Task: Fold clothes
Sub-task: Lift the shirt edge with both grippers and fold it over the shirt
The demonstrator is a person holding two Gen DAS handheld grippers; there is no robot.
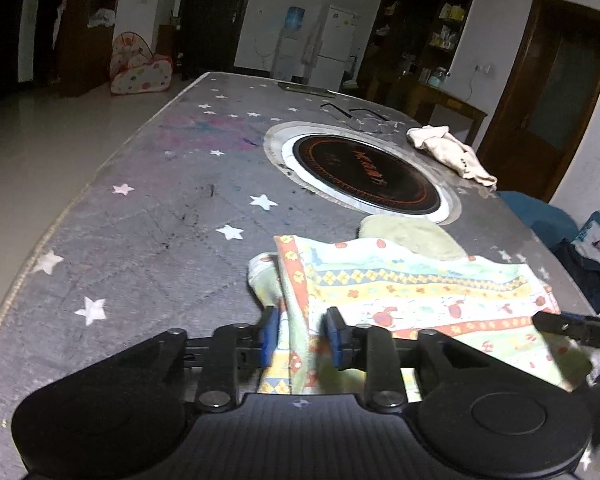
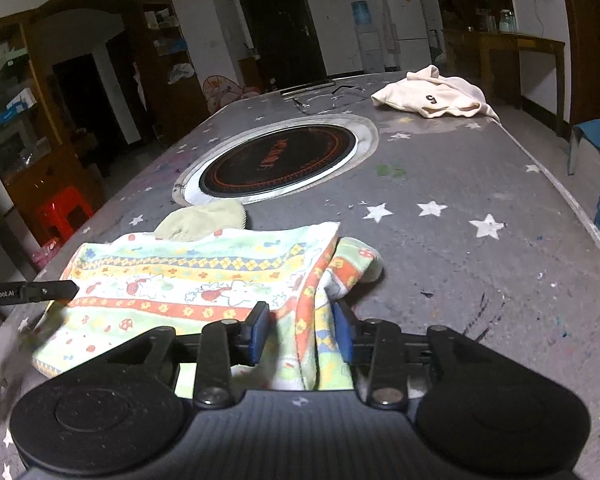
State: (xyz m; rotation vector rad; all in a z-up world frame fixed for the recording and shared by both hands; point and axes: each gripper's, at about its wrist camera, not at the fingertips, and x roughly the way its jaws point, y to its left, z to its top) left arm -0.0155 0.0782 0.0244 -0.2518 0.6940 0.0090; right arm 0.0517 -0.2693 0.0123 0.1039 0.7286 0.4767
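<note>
cloth: patterned towel [image 1: 400, 280] lies on the near part of the table [image 1: 140, 220], folded over, far edge doubled, small bunch at one end
left gripper [image 1: 302, 334]: jaws part open, blue pads [image 1: 269, 334] either side of the towel's near corner, not pinching it
right gripper [image 2: 302, 330]: same, part open, cloth edge stands between the pads [image 2: 260, 328] with a gap showing; nothing gripped
step: looks like release after a fold
how: back both grippers straight off along the edge, low, so pads don't drag the top layer; then flatten the bunched corner before the next fold
material: thin terry-like cotton, limp, holds soft creases; orange border, yellow and green bands
surface: grey star-print cover, slightly grippy, scuffed
nearby: green cloth [image 2: 204, 220] touching the towel's far edge; round black hob [image 2: 280, 160] beyond; cream garment [image 2: 432, 94] far off
</note>
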